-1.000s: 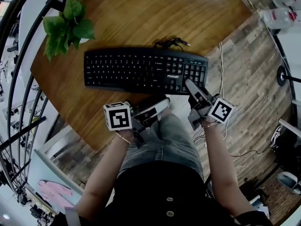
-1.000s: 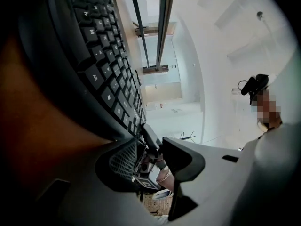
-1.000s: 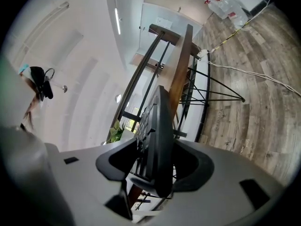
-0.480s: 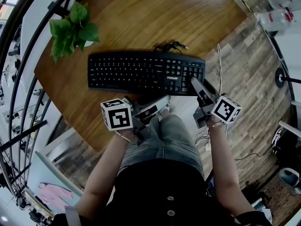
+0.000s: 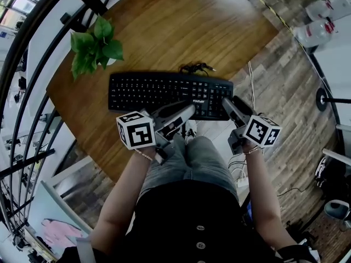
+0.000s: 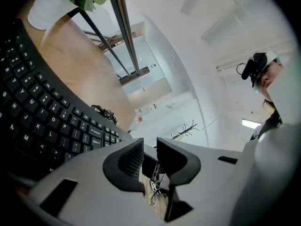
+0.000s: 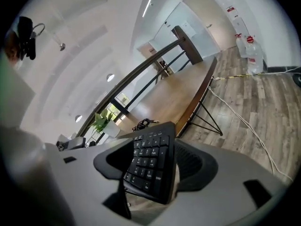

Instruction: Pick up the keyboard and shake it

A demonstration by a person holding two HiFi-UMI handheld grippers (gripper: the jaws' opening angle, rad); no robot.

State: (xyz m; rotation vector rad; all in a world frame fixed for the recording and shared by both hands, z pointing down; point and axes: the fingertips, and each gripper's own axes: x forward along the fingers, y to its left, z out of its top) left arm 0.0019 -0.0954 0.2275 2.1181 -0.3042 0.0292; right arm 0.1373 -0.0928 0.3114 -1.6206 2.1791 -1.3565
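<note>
I want 1 gripper at each part of the keyboard (image 5: 159, 92) so it lifts flat and does not tip when I shake it. The keyboard lies across the middle of the head view, on the wooden table (image 5: 181, 26), and it does not look lifted yet.

My left gripper (image 6: 149, 150) is at the near edge of the keyboard, a bit right of the middle. Its jaws have just been closing. A dark edge fills the small gap between them, so I think it is pinching the keyboard there. The keys run off to the left of the left gripper view.

My right gripper (image 7: 157, 164) is at the keyboard's right end. It is rolled on its side so that 1 jaw goes over the keys and 1 goes under. Its jaws have just been opening and are spread wide. The number keys sit between them, but the jaws are not squeezing yet.

The cable (image 5: 194, 68) is bunched up just behind the keyboard, so it should not pull when I lift.

I count 1 keyboard, 1 table, 1 cable, 2 grippers, 1 leafy plant (image 5: 94, 47) at the upper left, and 2 big water bottles (image 5: 312, 33) on the floor at the upper right.
</note>
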